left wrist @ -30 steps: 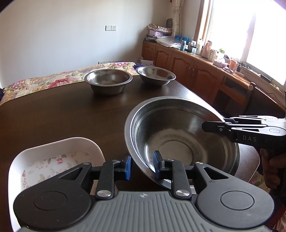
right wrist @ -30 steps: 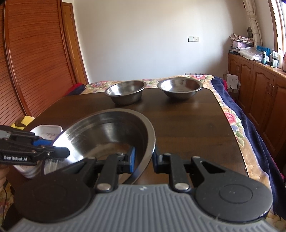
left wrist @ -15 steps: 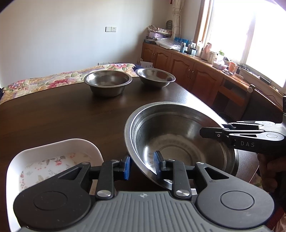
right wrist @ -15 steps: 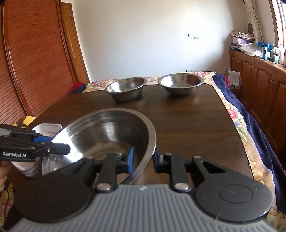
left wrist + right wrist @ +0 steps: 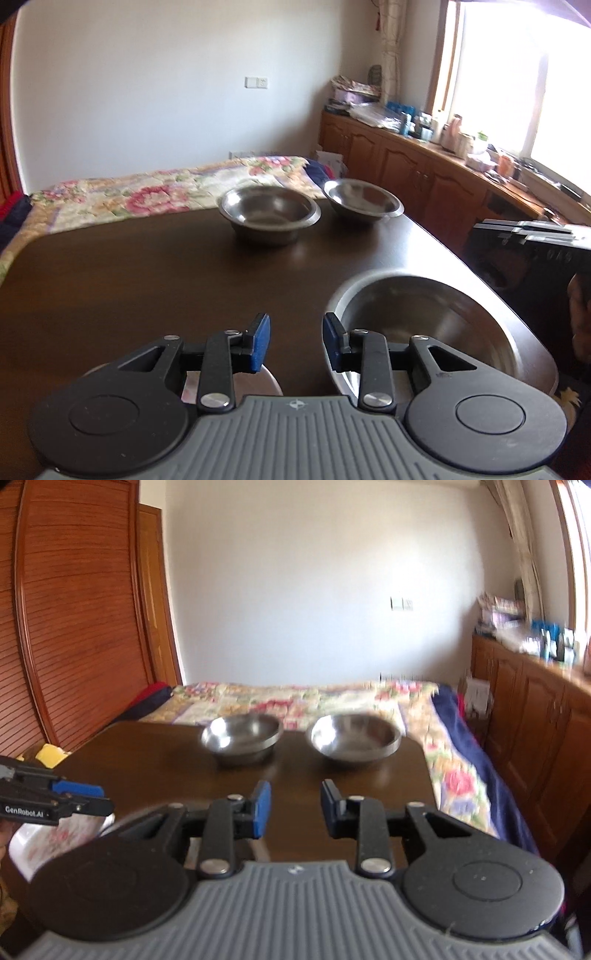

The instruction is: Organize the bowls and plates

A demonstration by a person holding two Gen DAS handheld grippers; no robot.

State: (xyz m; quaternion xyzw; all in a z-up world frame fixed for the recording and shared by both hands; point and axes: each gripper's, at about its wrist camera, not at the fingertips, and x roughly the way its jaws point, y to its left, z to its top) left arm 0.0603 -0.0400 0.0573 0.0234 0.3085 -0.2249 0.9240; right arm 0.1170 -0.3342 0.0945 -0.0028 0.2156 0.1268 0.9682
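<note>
Left wrist view: large steel bowl point(image 5: 436, 325) now sits flat on the dark table point(image 5: 147, 288) at the near right corner. A second ago both tongs had its rim pinched and it was tilted; now it's released and level. My left gripper point(image 5: 295, 341) is spread wide, nothing between the pads, right pad just above the bowl's near rim. Right gripper point(image 5: 293, 806) likewise wide open and empty, pulled up and back; the bowl has dropped out of its view. White floral dish point(image 5: 55, 834) sits near left, beside the left tongs.

My read: big bowl placement done. The two smaller steel bowls, deeper bowl point(image 5: 269, 214) and shallow bowl point(image 5: 364, 201), are untouched at the far edge, just beside each other. Probably nest those next. Both views motion-blurred, so the exact rim clearance is unclear.
</note>
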